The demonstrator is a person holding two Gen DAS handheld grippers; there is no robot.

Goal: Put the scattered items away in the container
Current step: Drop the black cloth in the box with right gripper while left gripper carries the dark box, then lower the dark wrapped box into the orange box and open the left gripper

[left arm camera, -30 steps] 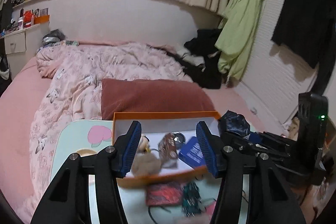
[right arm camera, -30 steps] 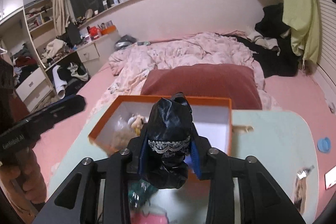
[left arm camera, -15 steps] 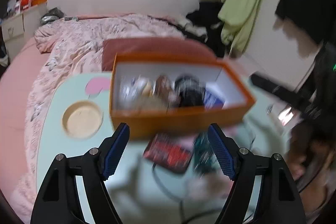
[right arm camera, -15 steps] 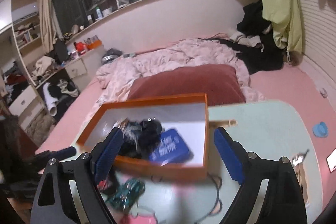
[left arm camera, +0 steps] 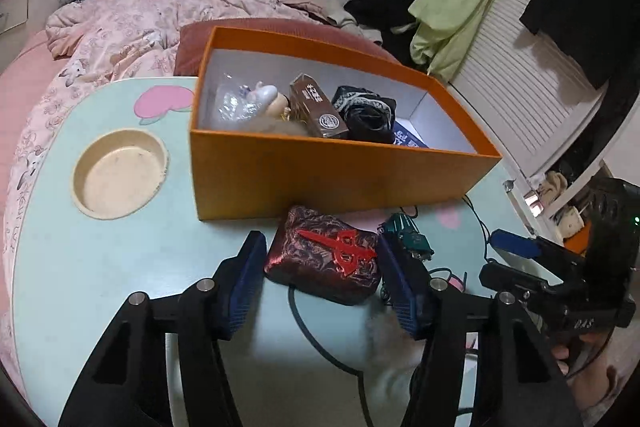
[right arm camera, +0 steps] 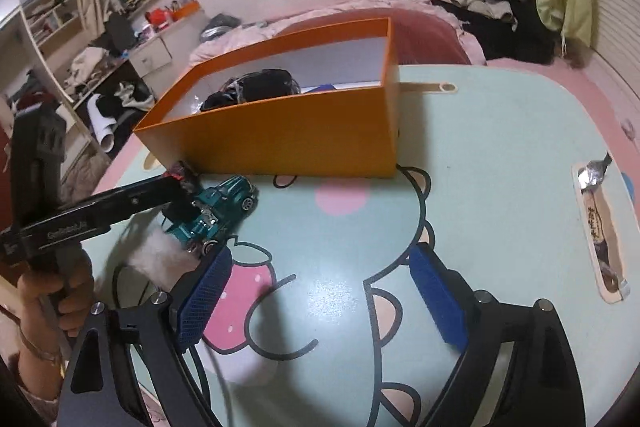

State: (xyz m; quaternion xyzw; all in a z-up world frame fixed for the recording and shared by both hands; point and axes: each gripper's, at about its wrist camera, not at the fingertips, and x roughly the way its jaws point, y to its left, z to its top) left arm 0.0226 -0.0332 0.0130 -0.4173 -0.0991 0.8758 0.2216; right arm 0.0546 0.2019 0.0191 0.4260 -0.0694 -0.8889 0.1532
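An orange box (left arm camera: pixel 332 173) (right arm camera: pixel 280 139) stands on the light green table and holds a black pouch (left arm camera: pixel 366 113), a brown carton (left arm camera: pixel 318 107), a plush toy and a blue item. In front of it lies a dark red patterned pouch (left arm camera: pixel 324 261). My left gripper (left arm camera: pixel 322 287) is open, its pads on either side of the red pouch, close to touching. A teal toy car (left arm camera: pixel 408 237) (right arm camera: pixel 218 211) and a white fluffy item (right arm camera: pixel 160 259) lie just right of it. My right gripper (right arm camera: pixel 320 299) is open and empty above the table's cartoon print.
A round cream cup recess (left arm camera: pixel 118 179) is sunk in the table at the left. A black cable (left arm camera: pixel 320 339) runs over the table near the front. A slot with a spoon and wrapper (right arm camera: pixel 596 219) is at the right edge. A bed with pink bedding lies behind.
My right gripper dropped the black pouch into the box, opened and drew back. My left gripper moved down and forward from above the box to straddle the red pouch.
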